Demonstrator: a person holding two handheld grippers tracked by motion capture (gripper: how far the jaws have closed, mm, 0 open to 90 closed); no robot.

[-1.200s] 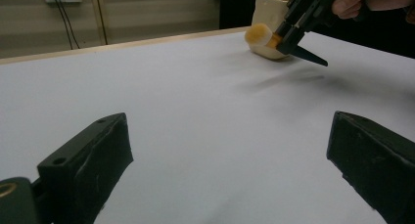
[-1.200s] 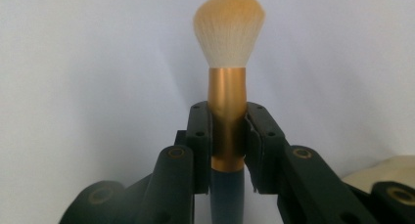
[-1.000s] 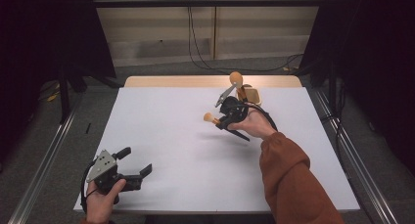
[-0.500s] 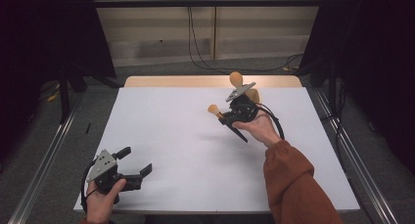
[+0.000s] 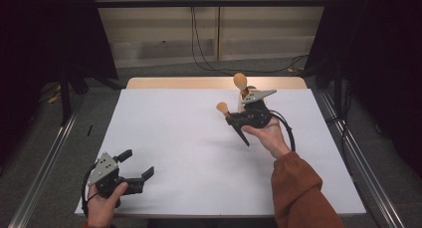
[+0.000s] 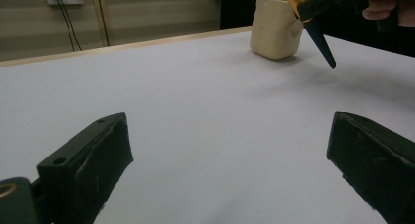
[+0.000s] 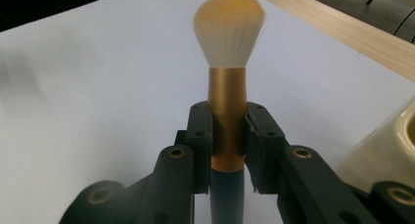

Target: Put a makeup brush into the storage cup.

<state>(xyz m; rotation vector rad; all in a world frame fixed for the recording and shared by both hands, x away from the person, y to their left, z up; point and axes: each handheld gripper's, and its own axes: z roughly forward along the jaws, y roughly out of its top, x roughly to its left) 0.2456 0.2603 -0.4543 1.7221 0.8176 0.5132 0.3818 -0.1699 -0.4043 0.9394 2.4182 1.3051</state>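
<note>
A makeup brush with a pale bristle head, gold ferrule and dark pointed handle is held above the white table. My right gripper is shut on its ferrule, head tilted up and to the left. Just behind it stands a cream cup holding a second brush; in the high view the gripper largely hides the cup. My left gripper rests near the table's front left corner, its jaws wide open and nothing between them.
The cream cup's rim lies close to the right of my right gripper. A wooden strip marks the table's far edge. Metal rails run along both sides of the table, and cables hang on the back wall.
My right gripper has carried the brush a little to the right and farther back, closer to the cup. The left gripper has stayed where it was.
</note>
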